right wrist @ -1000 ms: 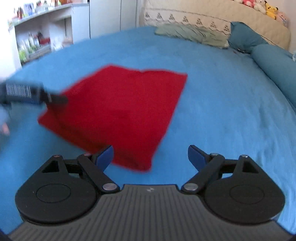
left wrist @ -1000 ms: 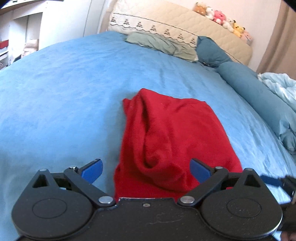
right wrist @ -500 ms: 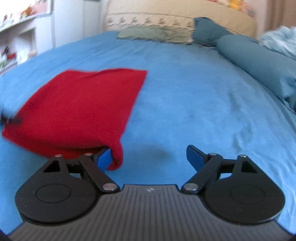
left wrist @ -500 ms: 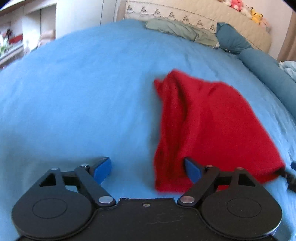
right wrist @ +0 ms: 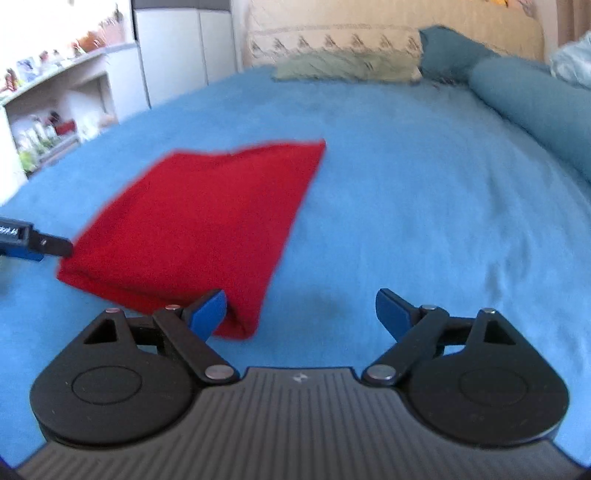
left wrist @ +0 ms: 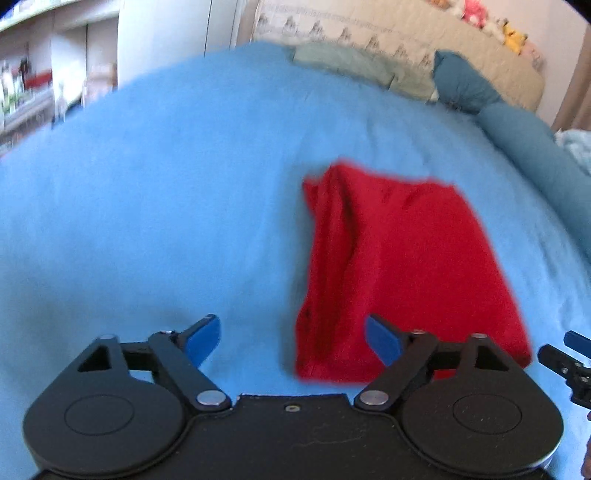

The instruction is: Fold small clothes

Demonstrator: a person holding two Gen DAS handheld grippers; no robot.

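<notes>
On the bed (left wrist: 155, 206), red cloth (left wrist: 402, 273) lies lengthwise toward headboard (right wrist: 332, 26); both jaws apart.

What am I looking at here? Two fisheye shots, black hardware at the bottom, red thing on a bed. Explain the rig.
No robot here: a person holds one two-finger gripper in each hand, and each carries a fisheye camera looking forward along its fingers. The black hardware at the bottom of each picture is that gripper's own body.

The left gripper and the right gripper both have their blue-tipped fingers spread apart, holding nothing.

On the blue bedsheet lies a folded red fabric garment, flat, with some creases along one edge. It sits ahead and to the right of the left gripper, and ahead and to the left of the right one.

Each view also catches the other gripper at its edge. Both pictures are slightly motion-blurred.
</notes>
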